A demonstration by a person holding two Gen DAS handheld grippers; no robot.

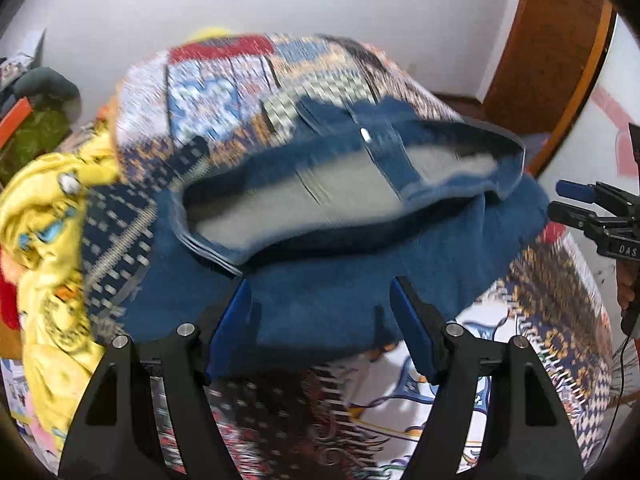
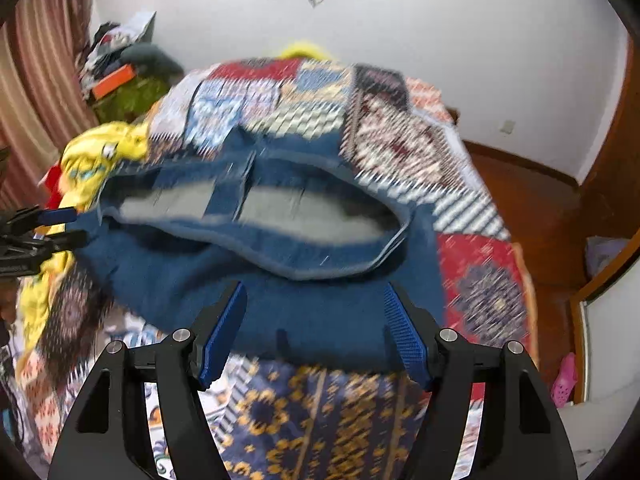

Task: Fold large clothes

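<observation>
A pair of blue jeans (image 1: 440, 240) (image 2: 160, 272) lies folded on the patterned quilt (image 1: 224, 80) (image 2: 400, 140) of a bed, waistband gaping and showing grey lining. My left gripper (image 1: 318, 284) hovers just above the near fold of the denim, open, with nothing pinched between its blue pads. My right gripper (image 2: 313, 286) is likewise open over the near fold, holding nothing. Each gripper shows in the other's view at the jeans' side edge: the right one (image 1: 560, 200) at the right edge, the left one (image 2: 72, 226) at the left edge. Both views are blurred.
A crumpled yellow garment (image 1: 48, 208) (image 2: 92, 160) lies on the bed left of the jeans. A clutter pile (image 2: 120, 68) sits by a striped curtain (image 2: 32, 80) at back left. A wooden door (image 1: 552, 40) stands right. A pink shoe (image 2: 564, 376) lies on the floor.
</observation>
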